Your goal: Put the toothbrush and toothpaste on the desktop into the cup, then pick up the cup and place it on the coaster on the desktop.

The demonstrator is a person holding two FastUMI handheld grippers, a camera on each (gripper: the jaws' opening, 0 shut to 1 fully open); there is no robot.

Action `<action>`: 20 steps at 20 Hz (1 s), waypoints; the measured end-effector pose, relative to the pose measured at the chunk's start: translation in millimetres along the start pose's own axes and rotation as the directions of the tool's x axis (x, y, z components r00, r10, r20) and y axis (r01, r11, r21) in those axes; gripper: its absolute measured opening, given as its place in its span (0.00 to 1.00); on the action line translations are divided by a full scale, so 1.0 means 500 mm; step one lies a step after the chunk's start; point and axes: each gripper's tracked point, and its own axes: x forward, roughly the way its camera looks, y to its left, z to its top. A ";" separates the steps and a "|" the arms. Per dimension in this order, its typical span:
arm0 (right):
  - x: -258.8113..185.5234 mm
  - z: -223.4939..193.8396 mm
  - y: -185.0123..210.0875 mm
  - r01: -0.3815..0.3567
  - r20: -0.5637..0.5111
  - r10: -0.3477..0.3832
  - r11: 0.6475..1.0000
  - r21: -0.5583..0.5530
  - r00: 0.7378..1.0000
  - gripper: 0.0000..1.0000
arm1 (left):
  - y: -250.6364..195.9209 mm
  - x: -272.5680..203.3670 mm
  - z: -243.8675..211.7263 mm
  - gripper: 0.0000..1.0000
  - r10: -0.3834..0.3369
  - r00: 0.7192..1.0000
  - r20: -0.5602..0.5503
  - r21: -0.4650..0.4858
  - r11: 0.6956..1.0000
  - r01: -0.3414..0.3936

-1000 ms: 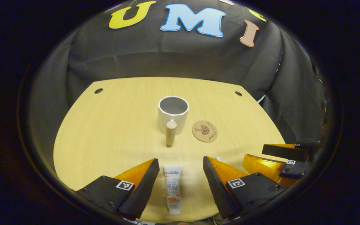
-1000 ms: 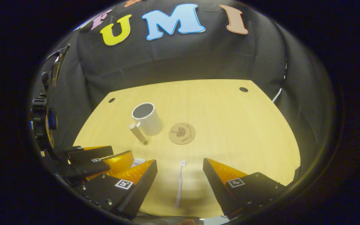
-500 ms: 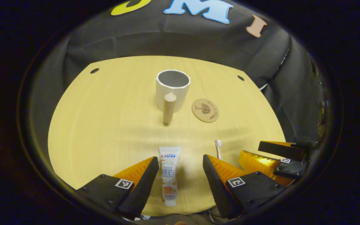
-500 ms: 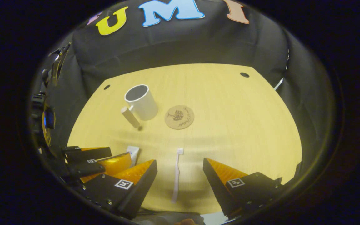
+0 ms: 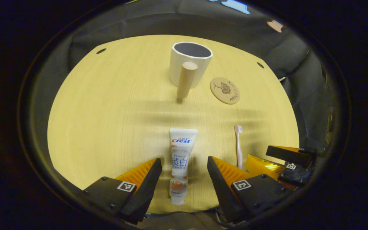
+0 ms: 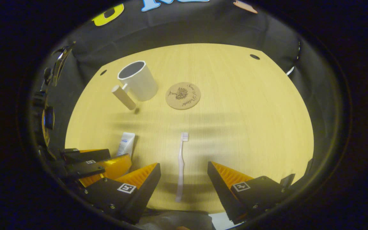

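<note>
Desk (image 5: 107,121) took up more of both views than a second earlier, and the far wall had slid toward 12 o'clock. My read: both grippers had tipped down and moved in over their targets.

Cup (image 5: 189,67) stood upright and empty at 12 o'clock in the left gripper view, its wooden handle (image 5: 185,80) pointing back toward the camera. In the right gripper view it sat at about 11 o'clock (image 6: 137,80). Coaster (image 5: 225,90) lay flat just beside the cup, at 1 o'clock, apart from it and bare.

Left gripper (image 5: 184,177) had its fingers spread wide, straddling the lower half of the toothpaste (image 5: 180,163); gaps on both sides, no contact. The tube lay flat, cap end at 6 o'clock, and now reached further up between the fingers than before.

Right gripper (image 6: 184,182) was also spread wide, with the toothbrush (image 6: 181,166) lying flat between the fingers, bristles at 12 o'clock, touching neither finger.

So both pickups looked lined up but not started; nothing was in the cup yet.

Hard to make out:
- Height of either gripper above the desk: can't tell.
- In the right gripper view, most of the toothpaste was hidden behind the left gripper.
- Toothbrush handle end blurred out near 6 o'clock.
- Lower toothbrush handle was cut off by the left gripper's finger in its own view.
</note>
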 end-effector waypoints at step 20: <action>0.075 -0.065 0.023 -0.001 -0.252 -0.004 1.000 -0.020 0.968 0.41 | 0.029 0.060 -0.016 0.66 0.051 0.984 -0.168 0.071 0.997 -0.040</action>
